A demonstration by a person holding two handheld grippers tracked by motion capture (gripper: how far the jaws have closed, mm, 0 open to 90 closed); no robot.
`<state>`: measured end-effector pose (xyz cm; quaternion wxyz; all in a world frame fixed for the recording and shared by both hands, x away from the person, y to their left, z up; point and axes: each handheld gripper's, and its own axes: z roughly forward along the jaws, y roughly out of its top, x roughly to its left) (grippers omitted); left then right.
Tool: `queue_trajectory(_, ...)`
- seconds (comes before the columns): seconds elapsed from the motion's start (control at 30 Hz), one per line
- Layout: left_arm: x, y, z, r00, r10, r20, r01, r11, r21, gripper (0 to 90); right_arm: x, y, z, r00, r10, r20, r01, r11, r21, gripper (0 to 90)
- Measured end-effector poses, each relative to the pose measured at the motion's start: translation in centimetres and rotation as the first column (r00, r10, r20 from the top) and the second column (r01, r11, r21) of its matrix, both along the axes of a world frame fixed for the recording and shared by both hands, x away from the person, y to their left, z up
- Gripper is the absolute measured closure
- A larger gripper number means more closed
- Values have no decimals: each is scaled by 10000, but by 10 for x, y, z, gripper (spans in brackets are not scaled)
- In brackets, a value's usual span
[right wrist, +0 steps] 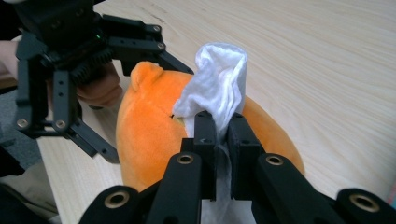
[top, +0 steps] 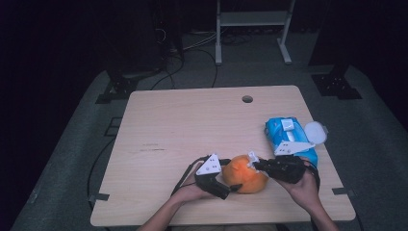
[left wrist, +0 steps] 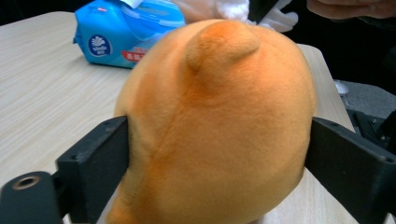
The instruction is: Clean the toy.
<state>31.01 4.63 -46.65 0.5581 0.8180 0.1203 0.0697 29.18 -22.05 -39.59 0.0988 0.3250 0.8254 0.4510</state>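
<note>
Here, an orange plush toy sits on the near part of the pale wooden worktop, between the person's two hand-held grippers. The left gripper reaches it from the left in the high view; in the left gripper view its black jaws stand wide, one on each flank of the toy, right against the fabric, though whether they press on it cannot be told. The toy's small rounded ear points upward in that view. The right gripper comes in from the right in the high view, with its jaws narrow and clamped on a white wipe. The wipe stands up crumpled above the jaw tips and lies against the top of the toy. In the right gripper view the left gripper appears beyond the toy, straddling it. A blue pack of wipes lies on the worktop behind the right gripper, near the right edge, with its white lid flipped open.
</note>
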Motion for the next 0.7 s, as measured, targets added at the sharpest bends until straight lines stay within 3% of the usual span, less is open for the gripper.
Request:
queue_trajectory(0.1, -1, 2, 4, 9999, 34, -96, -34, 10000, -7, 256, 1, 1, 0, 10000, 62, -54, -60, 9997, 223, 831)
queue_trajectory(0.2, -4, 3, 17, 9998, -12, -180, 12, 10000, 12, 332, 0, 0, 4, 10000, 40, -45, -37, 9983, 574, 831)
queue_trajectory(0.3, -8, 9, 41, 10000, 20, 59, -20, 10000, -8, 347, -1, -3, 9, 10000, 0, -31, 3, 9944, 1055, 833)
queue_trajectory(0.4, -17, 16, 69, 9989, 87, 460, -107, 9989, 448, 349, -1, -4, 13, 9997, 156, -178, -119, 9817, 1902, 833)
queue_trajectory(0.5, -24, 22, 88, 9988, 99, 483, -129, 9980, 618, 349, 1, 3, 9, 9987, 337, -391, -246, 9764, 2148, 833)
queue_trajectory(0.57, -25, 22, 89, 9992, 163, 369, -201, 9943, 1051, 349, 3, 9, 1, 9967, 448, -679, -304, 9794, 1995, 833)
queue_trajectory(0.63, -22, 17, 76, 9993, 320, 180, -347, 9836, 1773, 344, 8, 18, -14, 9930, 437, -1096, -271, 9885, 1487, 833)
queue_trajectory(0.67, -19, 16, 68, 9992, 397, -5, -389, 9823, 1834, 338, 10, 20, -19, 9924, 395, -1166, -241, 9912, 1304, 833)
queue_trajectory(0.7, -17, 17, 64, 9987, 447, -264, -402, 9877, 1510, 333, 12, 21, -23, 9915, 320, -1264, -173, 9931, 1162, 833)
